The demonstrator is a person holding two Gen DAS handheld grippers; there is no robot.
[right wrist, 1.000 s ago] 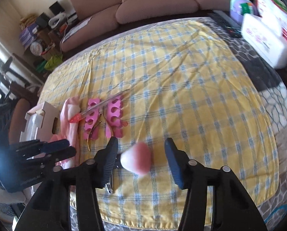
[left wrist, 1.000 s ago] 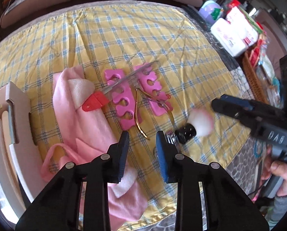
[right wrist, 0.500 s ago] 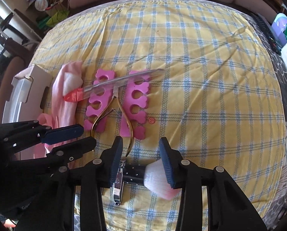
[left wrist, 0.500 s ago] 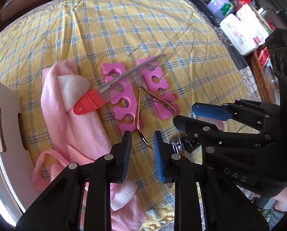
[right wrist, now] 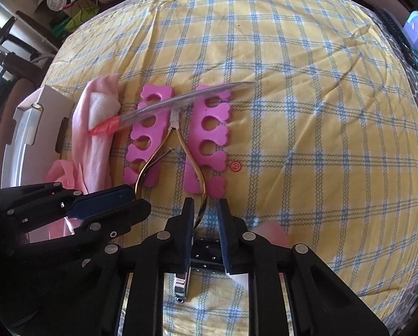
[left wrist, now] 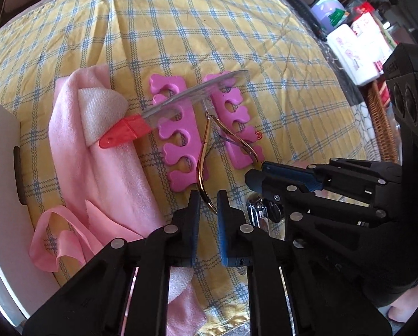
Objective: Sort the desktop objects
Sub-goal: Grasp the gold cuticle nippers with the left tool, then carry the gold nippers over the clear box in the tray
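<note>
On the yellow checked cloth lie two pink toe separators (left wrist: 178, 137) (right wrist: 209, 137), a clear nail file with a red handle (left wrist: 178, 100) (right wrist: 164, 105) across them, and gold cuticle nippers (left wrist: 206, 168) (right wrist: 164, 151) between them. My left gripper (left wrist: 208, 198) is narrowly open around the end of one nipper handle. My right gripper (right wrist: 204, 210) is narrowly open around the end of the other handle, over the black handle (right wrist: 206, 254) of a pink-bristled brush (right wrist: 273, 232) that lies under its fingers. A chrome nail clipper (right wrist: 181, 282) (left wrist: 258, 214) lies beside the brush.
A folded pink towel (left wrist: 97, 151) and pink ribbon (left wrist: 60, 240) lie left of the tools. A white cardboard box (left wrist: 1, 184) (right wrist: 32, 137) stands at the left edge. White packs (left wrist: 354, 53) and a wicker basket (left wrist: 382, 128) are at the far right.
Both grippers moved down and forward to the nipper handles and narrowed. The right gripper passed from the brush head to over its handle, so the brush now lies under its fingers.
</note>
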